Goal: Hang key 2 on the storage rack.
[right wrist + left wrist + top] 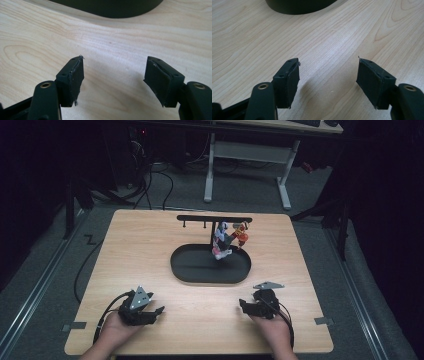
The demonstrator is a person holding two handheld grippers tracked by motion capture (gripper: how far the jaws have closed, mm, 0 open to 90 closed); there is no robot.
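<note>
A black oval tray (190,270) lies in the middle of the wooden table, with a black T-shaped rack (214,219) rising from its back. Small colourful toy figures (227,240) hang from the rack's right side. My left gripper (155,312) rests low over the table's near left, open with nothing between its pads (288,82). My right gripper (245,305) rests at the near right, open and empty, its pads (73,80) wide apart. The tray's dark rim (297,6) lies ahead of the left gripper, and the same rim (112,7) ahead of the right.
The light wooden table (150,245) has bare surface left and right of the tray. A white-legged desk (250,155) stands behind the table on grey floor. Cables (85,265) trail off the left edge.
</note>
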